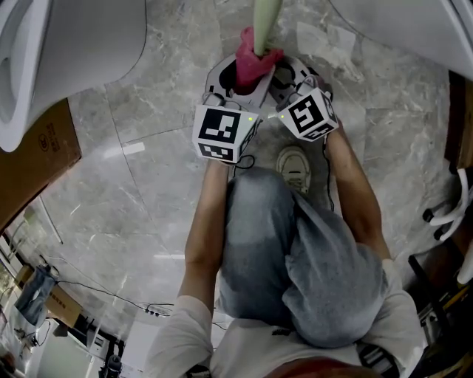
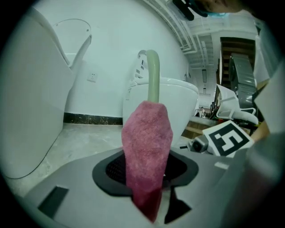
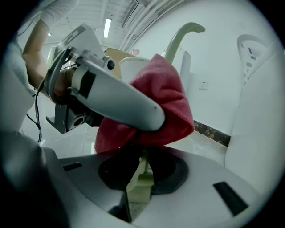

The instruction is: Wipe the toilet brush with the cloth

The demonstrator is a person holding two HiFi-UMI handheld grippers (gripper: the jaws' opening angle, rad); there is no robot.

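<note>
Underfoot, a grey marble floor [image 1: 148, 184]. At ten o'clock in the head view, a white toilet [image 1: 66, 44]; at nine o'clock, a cardboard box [image 1: 37, 159]. At twelve o'clock, just ahead of the knees, the toilet brush [image 1: 264, 18], upright, its pale green handle rising out of the picture. Wrapped round that handle low down, a pink cloth [image 1: 251, 59].

On the right hand-held gripper [image 1: 284, 77], at four o'clock of the cloth: jaws clamped on the green handle just below the cloth, holding it upright. On the left hand-held gripper [image 1: 238, 80], at seven o'clock of the cloth: jaws wide apart, cloth standing between them, one finger [image 3: 120, 104] lying against its side, no squeeze to be seen.

Probably light and stiff, that brush: hard smooth plastic, likely slippery if wet. Best gripped low on the handle, square across and firmly, leaving the length above free for wiping. Curved at the top in the right gripper view, so liable to swing round in a loose grip.

Cloth surely soft, limp and light: no shape of its own, apt to slide down or drop off once released. Best pinched with the handle inside the fold, then drawn along the shaft.
</note>
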